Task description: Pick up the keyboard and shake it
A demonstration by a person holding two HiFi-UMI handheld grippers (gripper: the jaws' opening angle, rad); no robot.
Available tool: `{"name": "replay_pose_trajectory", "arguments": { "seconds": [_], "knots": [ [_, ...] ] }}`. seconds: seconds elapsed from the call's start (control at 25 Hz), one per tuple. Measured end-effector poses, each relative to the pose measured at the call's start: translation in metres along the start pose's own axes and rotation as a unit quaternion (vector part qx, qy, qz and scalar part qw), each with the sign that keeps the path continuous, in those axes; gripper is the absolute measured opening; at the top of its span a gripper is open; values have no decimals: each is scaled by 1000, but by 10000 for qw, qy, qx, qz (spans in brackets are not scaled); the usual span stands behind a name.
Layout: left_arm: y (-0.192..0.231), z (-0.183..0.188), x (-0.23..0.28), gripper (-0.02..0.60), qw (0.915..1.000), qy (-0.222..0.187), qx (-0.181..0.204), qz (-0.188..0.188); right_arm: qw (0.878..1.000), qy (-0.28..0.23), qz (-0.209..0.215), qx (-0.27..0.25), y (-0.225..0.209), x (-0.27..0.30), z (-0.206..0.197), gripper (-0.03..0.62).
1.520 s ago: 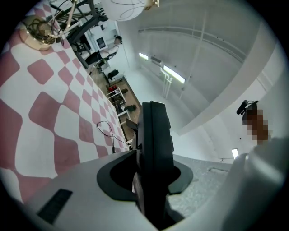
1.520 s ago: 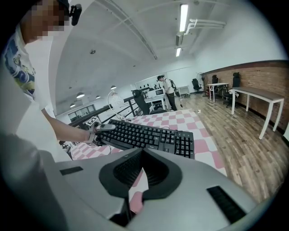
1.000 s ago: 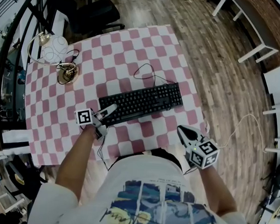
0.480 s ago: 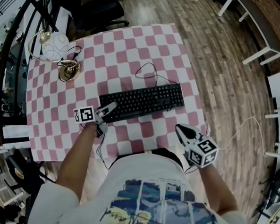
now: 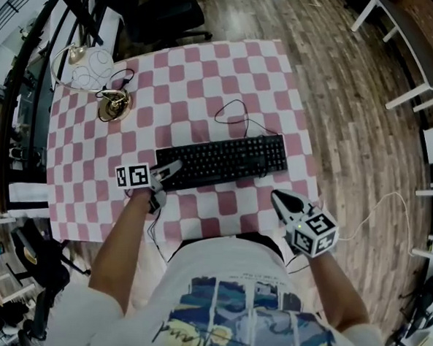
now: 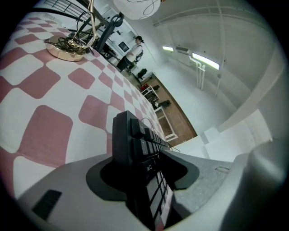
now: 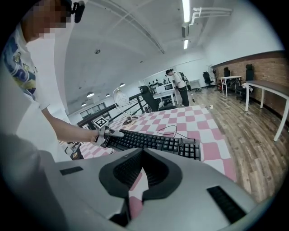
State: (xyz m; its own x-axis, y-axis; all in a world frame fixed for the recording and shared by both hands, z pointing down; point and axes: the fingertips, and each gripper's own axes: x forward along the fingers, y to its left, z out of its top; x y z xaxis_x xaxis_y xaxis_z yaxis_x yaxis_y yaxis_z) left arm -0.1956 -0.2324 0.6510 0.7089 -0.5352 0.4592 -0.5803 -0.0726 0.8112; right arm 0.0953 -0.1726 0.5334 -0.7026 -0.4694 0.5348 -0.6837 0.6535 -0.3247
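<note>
A black keyboard (image 5: 221,161) lies flat on the pink-and-white checked tablecloth (image 5: 185,86), its cable (image 5: 235,115) looping behind it. My left gripper (image 5: 171,169) is at the keyboard's left end. In the left gripper view that end (image 6: 131,135) sits between the jaws, which are opening around it and no longer pinch it. My right gripper (image 5: 279,199) hovers at the table's near right edge, shut and empty. From there it points toward the keyboard (image 7: 153,140), with the left gripper (image 7: 108,133) in sight beyond.
A lamp with a gold base (image 5: 112,105) and a white globe shade (image 5: 84,65) stands at the table's far left corner. A black chair (image 5: 167,16) is behind the table and a white bench (image 5: 400,41) is on the wooden floor to the right. A person (image 7: 178,85) stands far back.
The keyboard stays in the same spot on the cloth. My left gripper remains at its left end and the right gripper holds its place. The head view has shifted slightly.
</note>
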Motion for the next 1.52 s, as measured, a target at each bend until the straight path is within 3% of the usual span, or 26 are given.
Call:
{"name": "replay_pose_trajectory", "arguments": {
  "seconds": [0.36, 0.6, 1.04, 1.24, 1.52],
  "knots": [
    [28, -9, -3, 299, 9924, 269, 68, 1196, 9996, -33, 263, -48, -15, 5, 7, -2],
    [48, -9, -14, 319, 9728, 325, 368, 2263, 9993, -57, 375, -50, -28, 5, 9, -2],
    [12, -11, -26, 299, 9671, -225, 652, 2448, 9974, -79, 682, -215, -47, 0, 13, -2],
    [-26, -20, -32, 226, 9622, -552, 946, 2493, 9960, -38, 823, -340, -51, -8, 13, -3],
    [-89, -49, -36, 44, 9548, -853, 1473, 2438, 9930, -93, 1088, -448, -50, -21, 5, -3]
  ]
}}
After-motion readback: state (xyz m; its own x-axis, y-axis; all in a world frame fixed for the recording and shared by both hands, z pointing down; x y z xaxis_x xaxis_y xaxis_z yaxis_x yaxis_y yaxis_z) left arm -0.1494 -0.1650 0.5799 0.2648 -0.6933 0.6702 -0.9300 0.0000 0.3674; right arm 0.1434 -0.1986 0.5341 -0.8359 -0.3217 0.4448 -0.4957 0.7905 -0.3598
